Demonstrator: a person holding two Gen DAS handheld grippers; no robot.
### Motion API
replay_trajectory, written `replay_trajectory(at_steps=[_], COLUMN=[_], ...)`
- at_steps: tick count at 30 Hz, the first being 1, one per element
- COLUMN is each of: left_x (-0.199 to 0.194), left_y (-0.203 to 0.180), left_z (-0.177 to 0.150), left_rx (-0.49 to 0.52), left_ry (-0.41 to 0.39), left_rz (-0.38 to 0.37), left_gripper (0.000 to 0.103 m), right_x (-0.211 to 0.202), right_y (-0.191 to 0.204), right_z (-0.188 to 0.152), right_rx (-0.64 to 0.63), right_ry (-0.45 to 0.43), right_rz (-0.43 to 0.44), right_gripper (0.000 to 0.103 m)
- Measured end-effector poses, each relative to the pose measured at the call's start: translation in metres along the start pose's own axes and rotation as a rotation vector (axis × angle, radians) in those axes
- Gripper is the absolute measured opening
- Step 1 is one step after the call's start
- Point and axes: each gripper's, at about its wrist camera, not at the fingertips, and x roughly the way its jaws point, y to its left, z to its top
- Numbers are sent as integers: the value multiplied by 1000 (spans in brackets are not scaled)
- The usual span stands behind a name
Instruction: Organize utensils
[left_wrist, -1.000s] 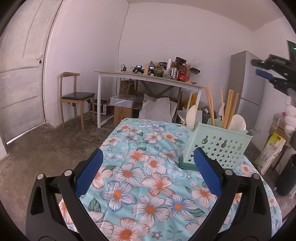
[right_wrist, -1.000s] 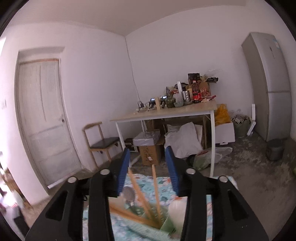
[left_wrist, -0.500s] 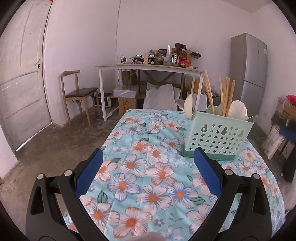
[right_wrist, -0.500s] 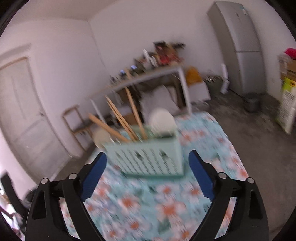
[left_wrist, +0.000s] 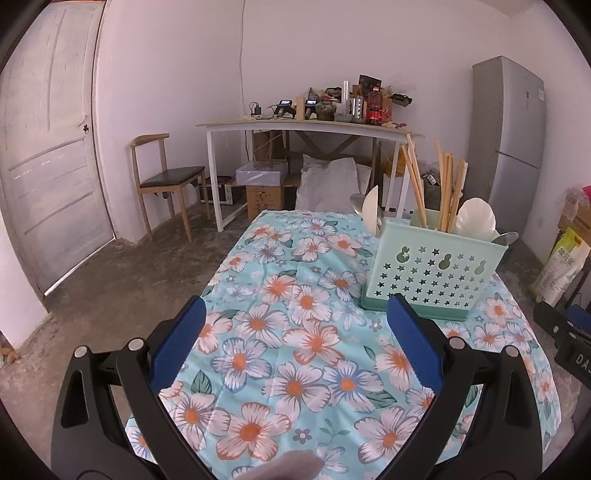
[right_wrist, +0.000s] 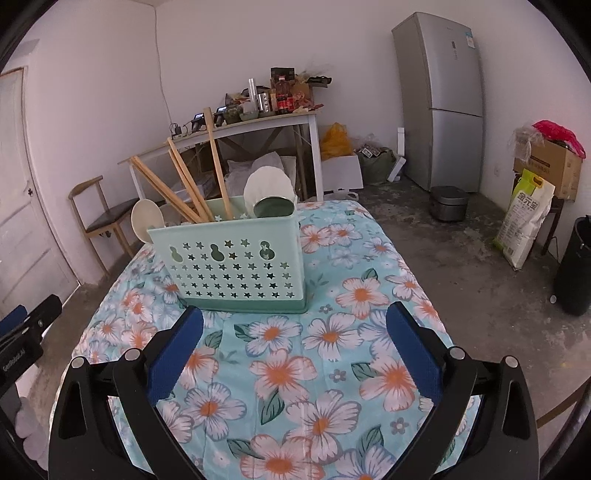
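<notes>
Both grippers open over the floral cloth, caddy upright and full.

The caddy (right_wrist: 236, 264) stands at mid-table on the cloth (right_wrist: 332, 332), chopsticks (right_wrist: 218, 170) and spoons (right_wrist: 267, 188) upright inside. The right gripper (right_wrist: 293, 347), its jaws having just been opening, gapes wide with nothing between them; the left gripper (left_wrist: 295, 341) is likewise wide and empty, caddy to its far right.

White walls, bare concrete floor (left_wrist: 122, 280) — a door (left_wrist: 48, 155), wooden chair (left_wrist: 166, 181), cluttered desk (left_wrist: 306, 127), grey fridge (right_wrist: 439, 99).
</notes>
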Motion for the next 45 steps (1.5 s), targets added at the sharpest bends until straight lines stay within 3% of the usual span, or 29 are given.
replay_trajectory(at_steps=[25, 45], left_x=[16, 29], left_y=[-13, -17], left_z=[-5, -6], left_rx=[3, 32], left_ry=[76, 108], left_rz=[19, 59], left_gripper=[95, 95], right_x=[13, 27], right_y=[0, 0], right_z=[-3, -6], right_rx=[-10, -70], right_ry=[59, 71], right_rz=[-20, -138], right_gripper=[96, 96])
